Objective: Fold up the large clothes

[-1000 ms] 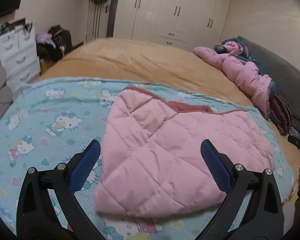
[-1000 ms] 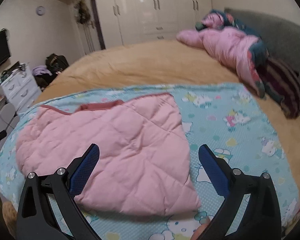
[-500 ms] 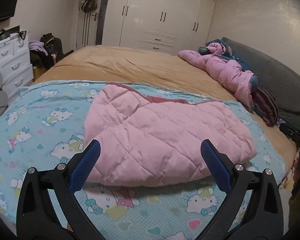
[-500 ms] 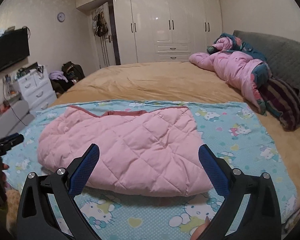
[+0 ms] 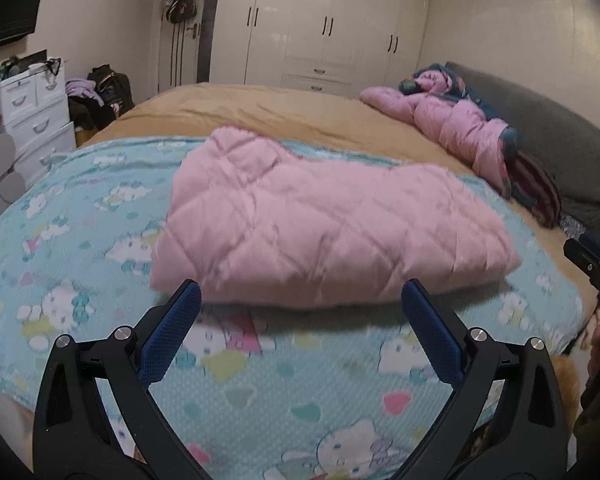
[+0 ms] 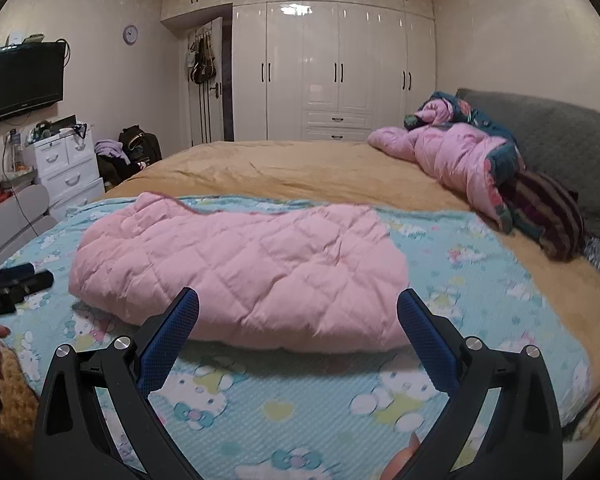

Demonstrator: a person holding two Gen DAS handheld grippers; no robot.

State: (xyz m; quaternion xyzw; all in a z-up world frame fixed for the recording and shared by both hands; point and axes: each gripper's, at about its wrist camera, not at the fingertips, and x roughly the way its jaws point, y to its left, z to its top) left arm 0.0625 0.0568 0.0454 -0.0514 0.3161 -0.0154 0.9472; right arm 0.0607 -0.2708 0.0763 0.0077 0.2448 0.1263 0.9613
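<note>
Left wrist view: left gripper (image 5: pixel 300 312) has its blue fingers (image 5: pixel 172 332) spread wide, nothing between them, hanging above the near edge of the printed blue blanket (image 5: pixel 260 392). Right gripper (image 6: pixel 298 316) likewise — fingers spread, empty, off the cloth.

Task's thing: pink quilted jacket (image 5: pixel 320 228), lying on the blue blanket near the foot of the bed (image 6: pixel 300 168), just beyond both grippers and touched by neither.

Progress (judgement): the jacket lies as a compact, roughly oblong bundle with no sleeve trailing out, so at least one fold looks done. Neither gripper is engaged, which suggests a pause between folds or the end of this piece. Left to do, possibly: one more fold to halve the bundle, and tidying. A second pink jacket (image 6: pixel 452 156) lies heaped by the grey headboard (image 6: pixel 560 140), clearly unfolded — likely further work.

Look of the thing: puffy, diamond-stitched, soft pale pink; a darker pink trim shows along the far edge in the right wrist view. Near edge is rounded and thick, as doubled layers would be. Outline uneven: far left corner humps up, the right end bulges. Surface wrinkled, not pressed flat. Left wrist picture is slightly blurred, so fine seams cannot be read.
</note>
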